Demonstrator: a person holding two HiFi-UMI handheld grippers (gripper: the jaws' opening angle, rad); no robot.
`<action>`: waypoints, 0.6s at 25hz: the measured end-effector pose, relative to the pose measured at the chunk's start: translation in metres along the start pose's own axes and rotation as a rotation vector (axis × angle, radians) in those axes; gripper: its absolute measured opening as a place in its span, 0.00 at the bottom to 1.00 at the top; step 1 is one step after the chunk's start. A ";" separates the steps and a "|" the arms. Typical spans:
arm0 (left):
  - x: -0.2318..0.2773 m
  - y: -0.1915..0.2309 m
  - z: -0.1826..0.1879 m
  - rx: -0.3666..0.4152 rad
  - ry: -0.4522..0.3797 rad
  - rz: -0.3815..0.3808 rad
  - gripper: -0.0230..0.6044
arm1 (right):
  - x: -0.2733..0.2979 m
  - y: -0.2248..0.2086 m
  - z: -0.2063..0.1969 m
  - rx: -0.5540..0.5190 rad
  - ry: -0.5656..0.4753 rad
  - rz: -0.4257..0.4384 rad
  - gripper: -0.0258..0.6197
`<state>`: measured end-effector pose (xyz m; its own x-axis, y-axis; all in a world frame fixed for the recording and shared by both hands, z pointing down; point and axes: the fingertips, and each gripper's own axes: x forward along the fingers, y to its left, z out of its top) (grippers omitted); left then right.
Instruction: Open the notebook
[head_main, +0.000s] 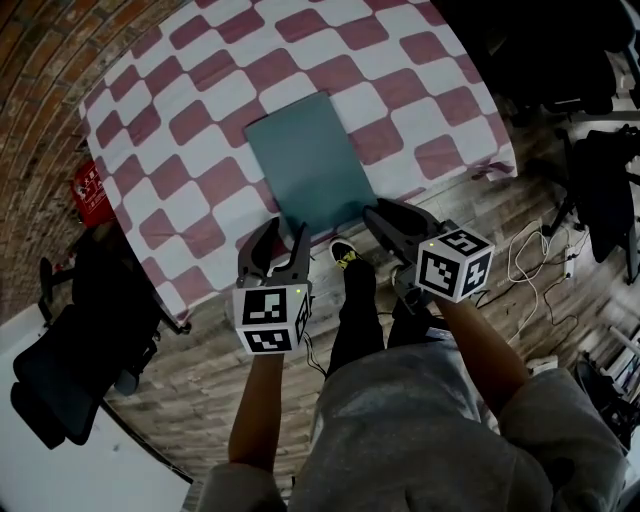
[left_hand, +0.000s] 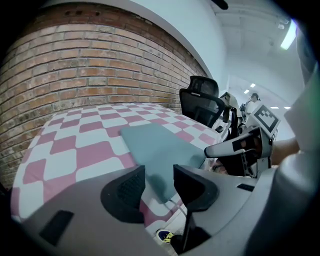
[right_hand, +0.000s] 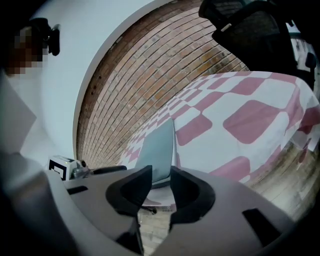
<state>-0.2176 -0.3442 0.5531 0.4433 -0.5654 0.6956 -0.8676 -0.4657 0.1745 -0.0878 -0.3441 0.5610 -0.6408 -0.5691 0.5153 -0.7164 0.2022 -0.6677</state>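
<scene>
My left tool (left_hand: 159, 179): spread wide, both black pads bare, nothing pinched. Through the gap I see only the near corner of the flat grey-teal rectangular notebook (left_hand: 160, 145), which lies further off.
My right tool (right_hand: 161, 182): also spread, with a narrower gap and nothing between the pads. The notebook's near edge shows beyond that gap.
Where my tools hang: both are at the near edge of the counter (head_main: 150, 205), slanting down toward it. The left is by the notebook's near left corner and the right by its near right corner. As far as I can tell, neither touches it.
Marker cubes: a white cube with black square markers (head_main: 270, 318) sits on the back of the left tool, and a second one (head_main: 455, 265) on the right tool.
Notebook: closed, cover up, flat on the counter. Its near short edge is right at the counter's near edge, between my two tools.
Counter cover: a red-and-white chequered cloth (head_main: 420, 50) hangs over the sides.
Below me: a wooden plank floor (head_main: 200, 390), and my dark shoe with yellow laces (head_main: 343, 256) between the tools.
Further out: a red brick wall (left_hand: 100, 70) behind the counter, a black office chair (head_main: 60, 370) on the floor at the left, and white cables (head_main: 525, 265) on the floor at the right.
</scene>
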 end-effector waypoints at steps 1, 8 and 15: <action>0.000 0.000 0.000 0.000 0.000 -0.002 0.31 | 0.001 -0.001 0.000 0.018 -0.004 0.004 0.23; -0.005 0.000 0.000 -0.004 -0.006 -0.001 0.31 | 0.010 -0.015 -0.005 -0.030 0.048 -0.080 0.16; -0.019 -0.002 0.003 0.004 -0.023 0.016 0.31 | 0.002 -0.006 0.003 -0.014 0.014 -0.090 0.10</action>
<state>-0.2236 -0.3350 0.5372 0.4346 -0.5882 0.6820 -0.8738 -0.4590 0.1608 -0.0838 -0.3492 0.5643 -0.5777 -0.5741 0.5802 -0.7748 0.1621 -0.6111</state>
